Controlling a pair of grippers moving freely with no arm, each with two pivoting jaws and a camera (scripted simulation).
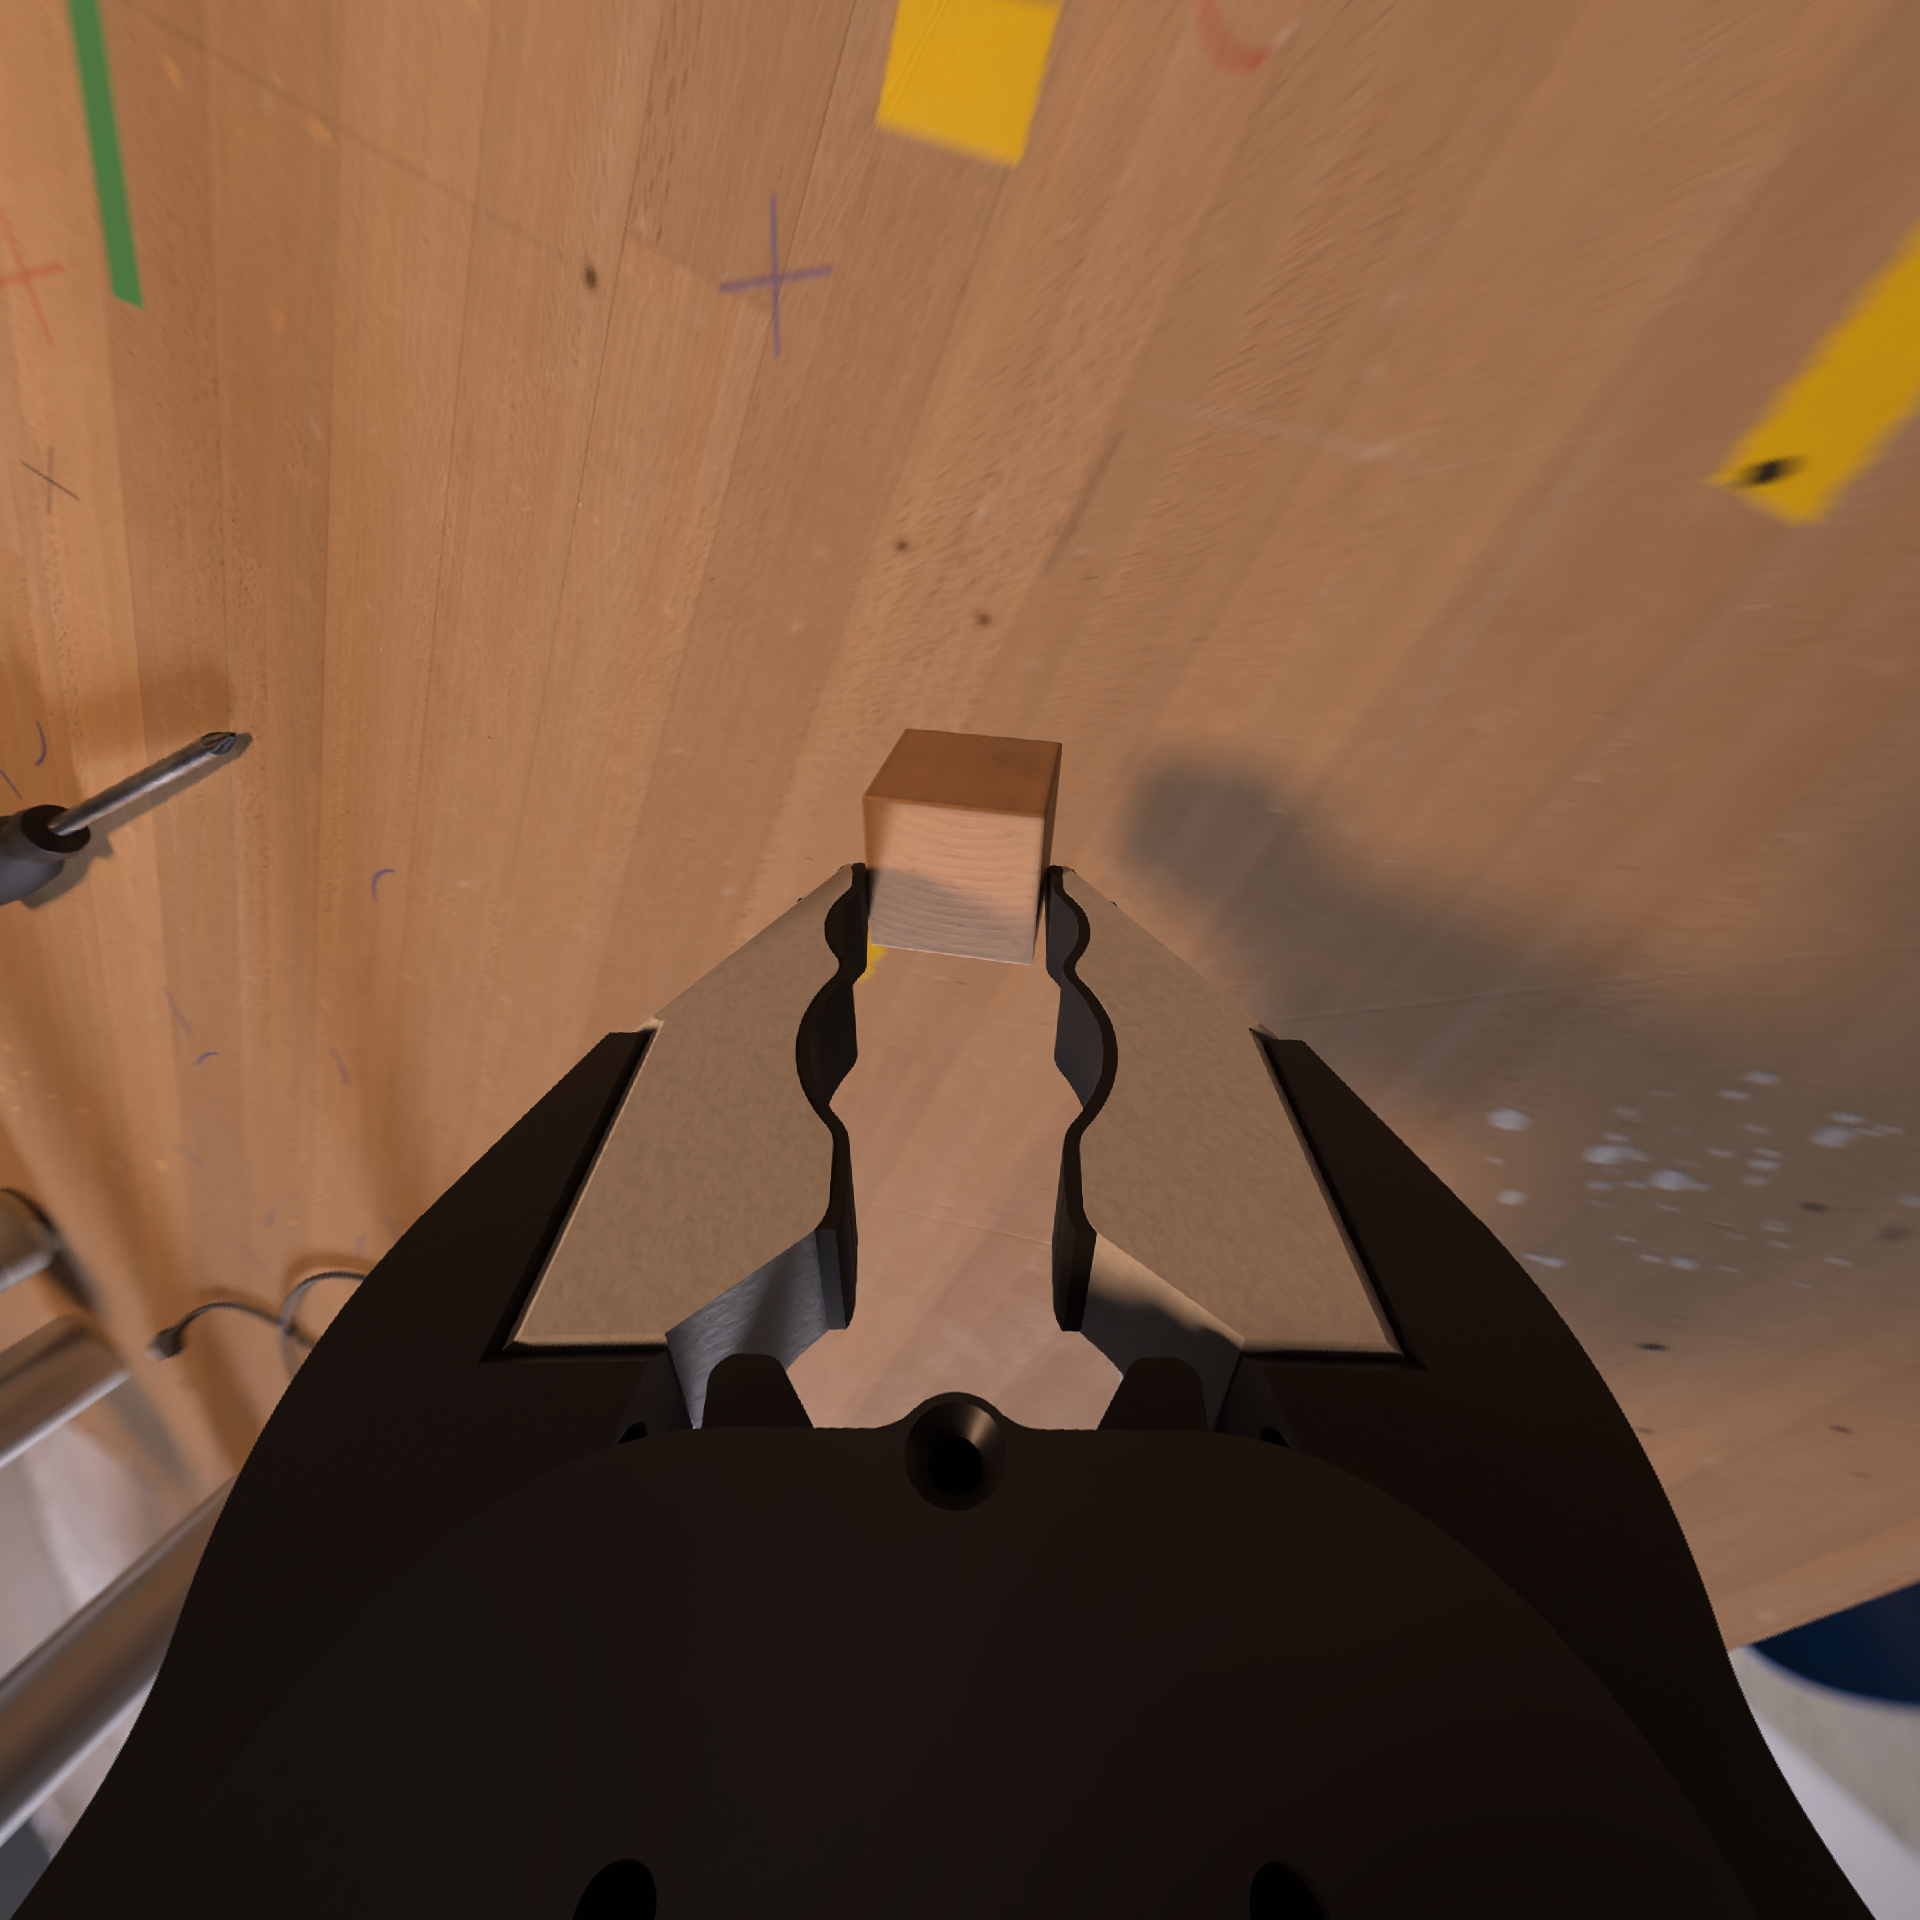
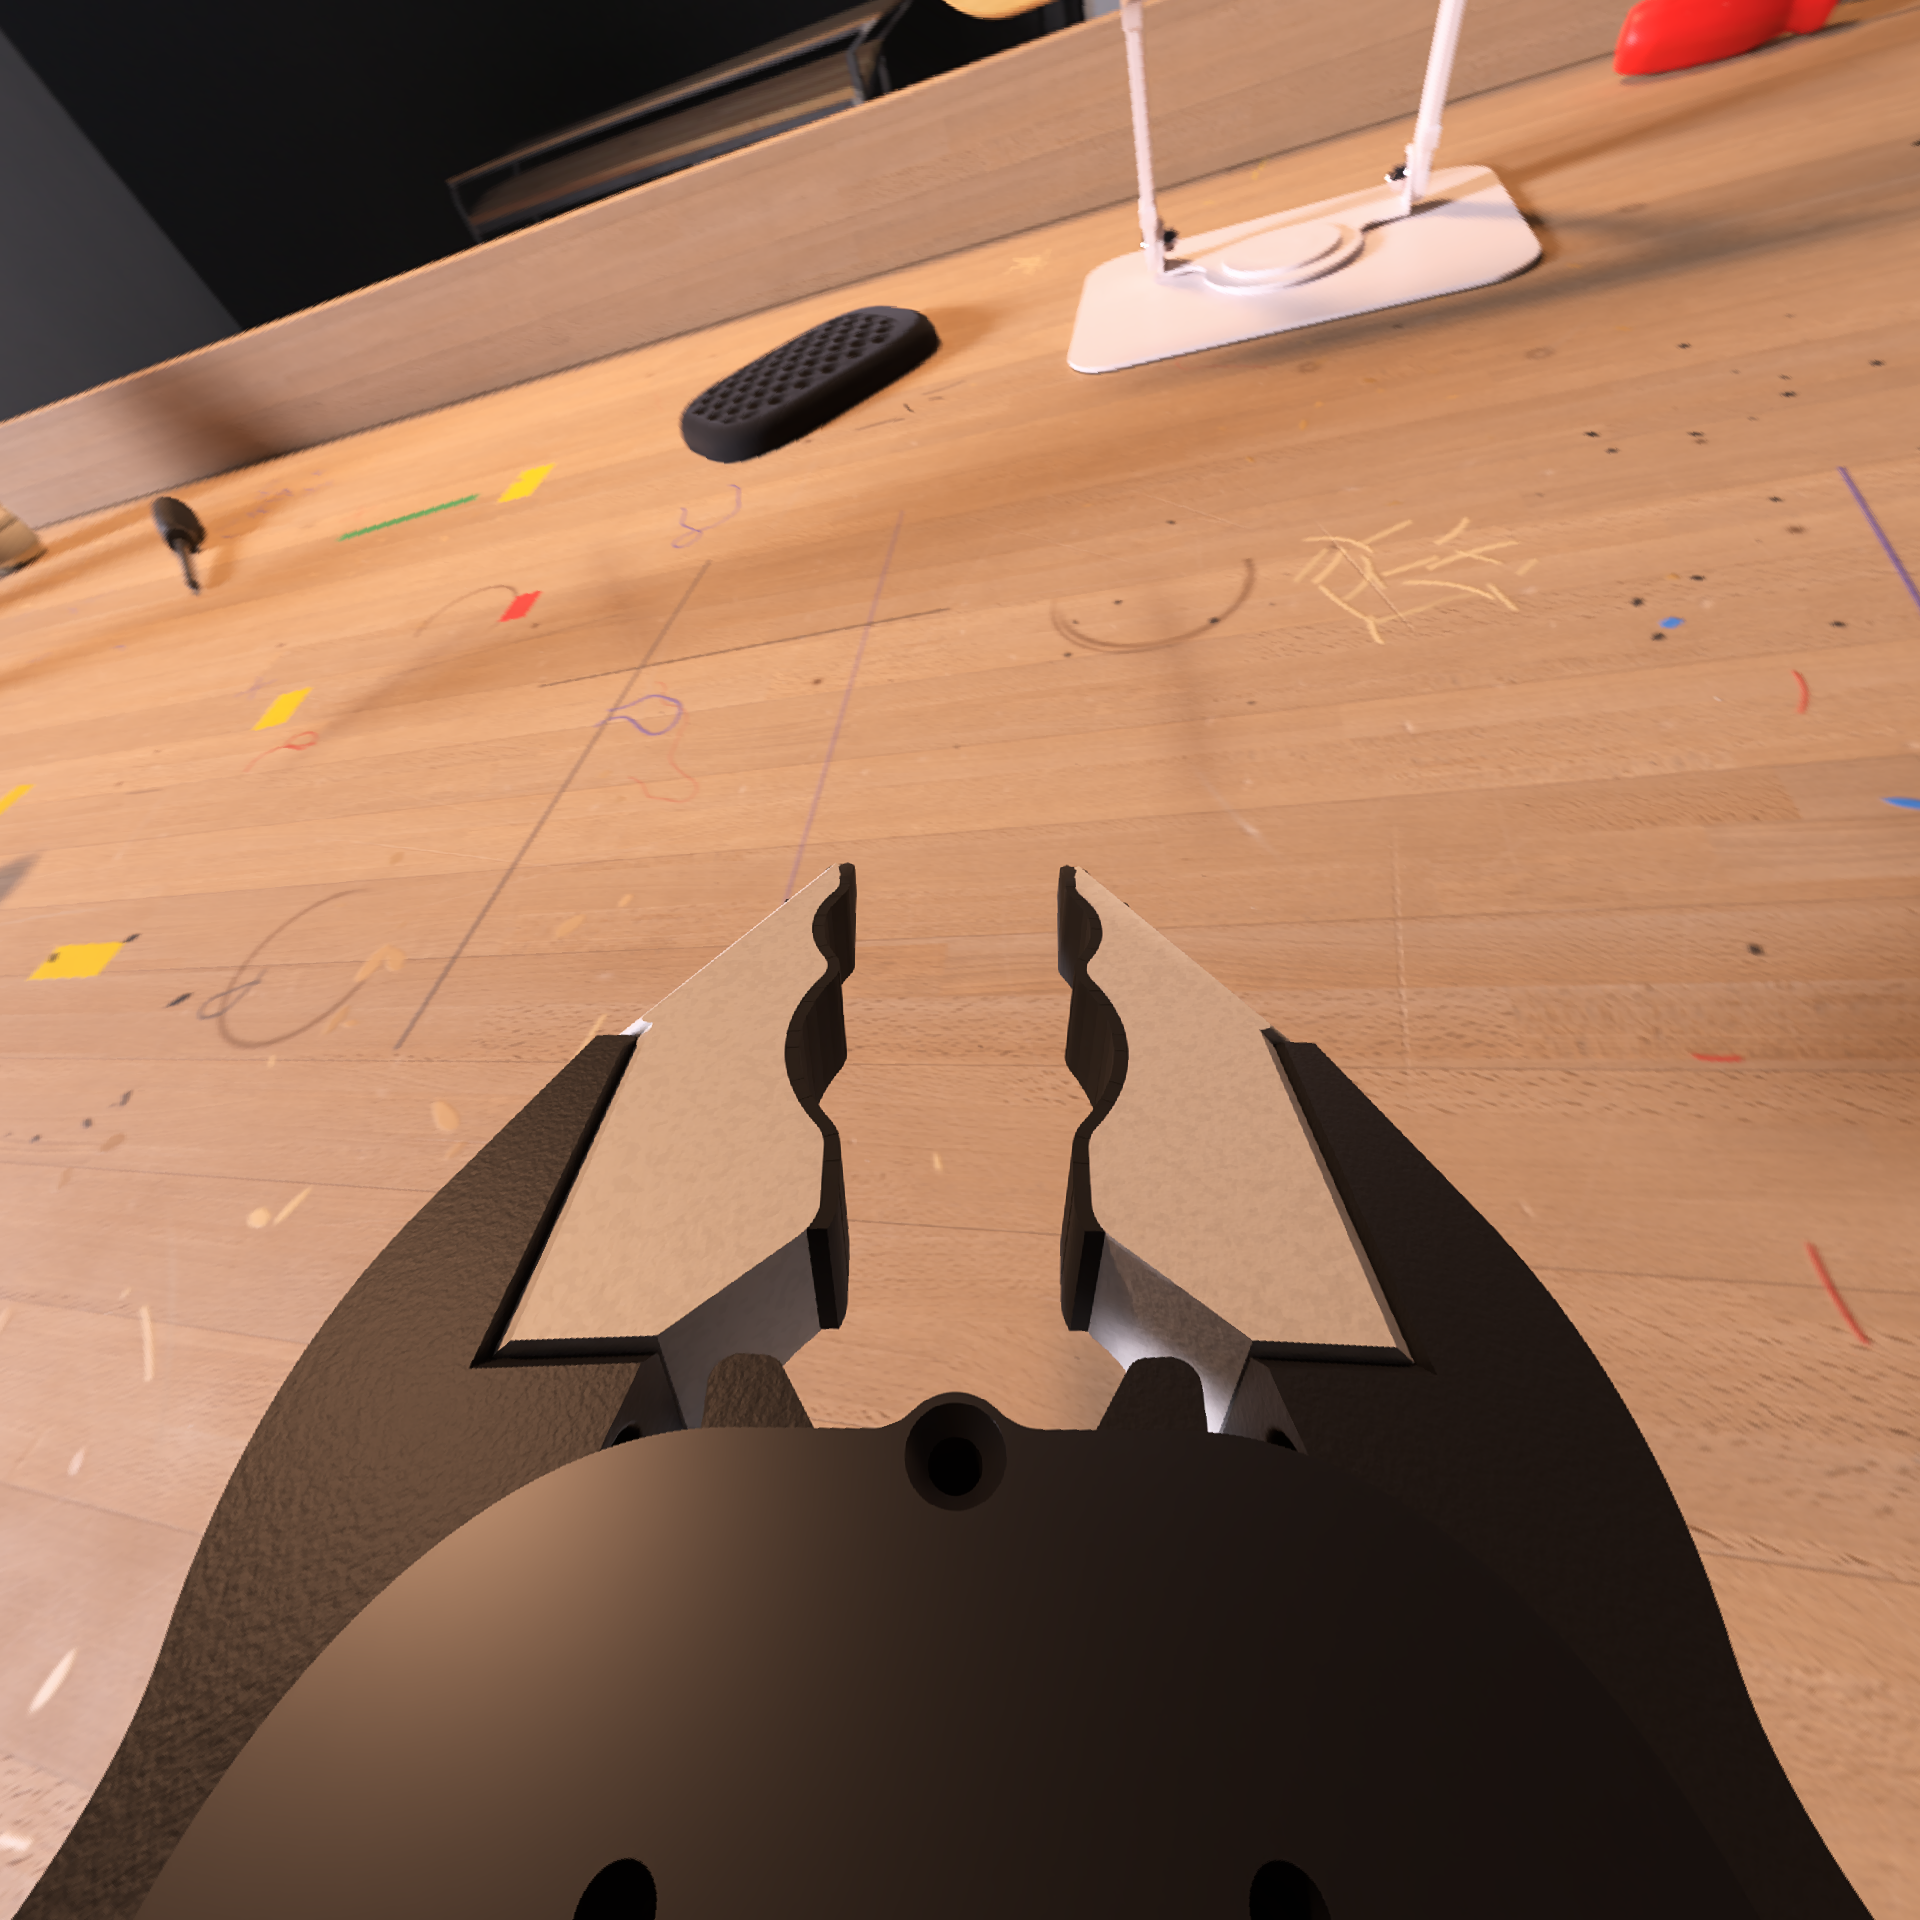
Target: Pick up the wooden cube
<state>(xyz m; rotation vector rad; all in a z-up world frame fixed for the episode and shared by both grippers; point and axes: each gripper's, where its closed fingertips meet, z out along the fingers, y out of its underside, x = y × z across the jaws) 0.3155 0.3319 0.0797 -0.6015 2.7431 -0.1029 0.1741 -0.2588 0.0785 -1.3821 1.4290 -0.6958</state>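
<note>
In the left wrist view a small light wooden cube (image 1: 956,878) sits between the tips of my left gripper (image 1: 952,904). Both fingertips (image 1: 1070,935) press its sides. The cube hangs a little above the wooden table (image 1: 623,623); its shadow falls apart from it, to the right. A yellow patch peeks out under its lower left corner. In the right wrist view my right gripper (image 2: 956,894) is open and empty, tilted over a bare stretch of table (image 2: 1455,935). The cube does not show in that view.
A screwdriver (image 1: 125,795) lies at the left, also seen far left in the right wrist view (image 2: 179,535). A black perforated pad (image 2: 810,382), a white stand base (image 2: 1309,270) and a red object (image 2: 1714,31) lie at the back. Metal rails (image 1: 62,1382) run lower left.
</note>
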